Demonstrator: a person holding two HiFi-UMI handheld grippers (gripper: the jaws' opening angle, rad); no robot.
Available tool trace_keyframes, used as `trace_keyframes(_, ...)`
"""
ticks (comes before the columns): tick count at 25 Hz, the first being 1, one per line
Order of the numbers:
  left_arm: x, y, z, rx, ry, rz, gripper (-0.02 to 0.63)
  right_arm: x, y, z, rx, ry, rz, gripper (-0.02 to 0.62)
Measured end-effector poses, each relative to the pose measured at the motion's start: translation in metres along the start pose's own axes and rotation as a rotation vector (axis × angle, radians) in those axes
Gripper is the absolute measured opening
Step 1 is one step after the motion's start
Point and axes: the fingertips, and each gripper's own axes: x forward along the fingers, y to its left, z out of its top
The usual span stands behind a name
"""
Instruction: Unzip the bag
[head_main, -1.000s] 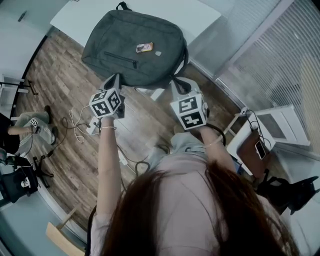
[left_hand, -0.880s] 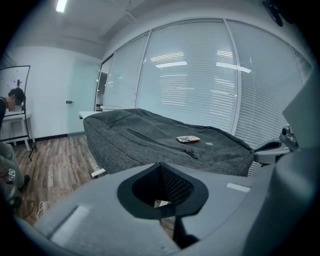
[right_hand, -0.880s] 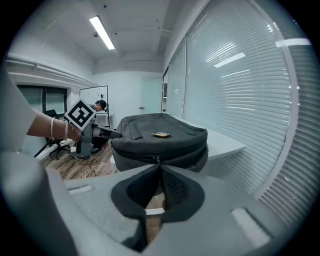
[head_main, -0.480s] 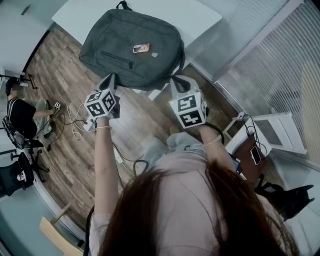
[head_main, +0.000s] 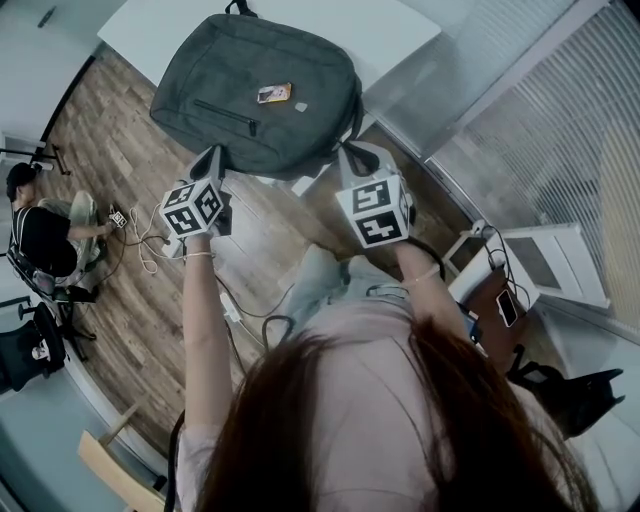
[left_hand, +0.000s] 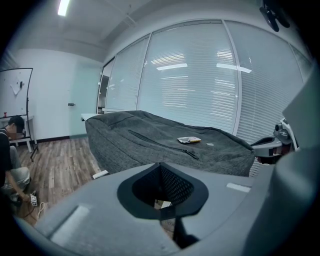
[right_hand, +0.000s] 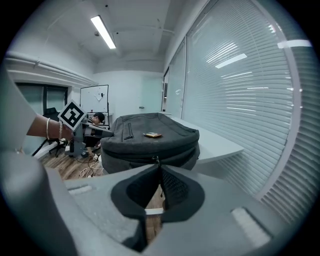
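The head camera tipped a little, so the bag (head_main: 255, 70), the left gripper (head_main: 212, 155) and the right gripper (head_main: 352, 153) all slid up and leftward in the head view. Off to the left, a person in a dark top (head_main: 38, 232) came into sight and crouched over the cables (head_main: 140, 245) on the floor.

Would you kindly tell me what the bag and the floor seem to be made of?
The bag looks like matte grey woven fabric, going by its heathered texture. The floor looks like wood planks or wood-look laminate: grain and seams show.
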Motion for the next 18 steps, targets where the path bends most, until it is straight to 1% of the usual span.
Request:
trace_keyframes(11,0.001,0.001,0.0,-0.004,-0.014,-0.017,0.008,0.009,-0.023,0.002,0.021,0.023,-0.033,0.015)
trace_keyframes(18,0.002,0.001,0.0,-0.005,-0.007,-0.038,0.008,0.017,-0.035,0.007,0.044,0.008,-0.048,0.015)
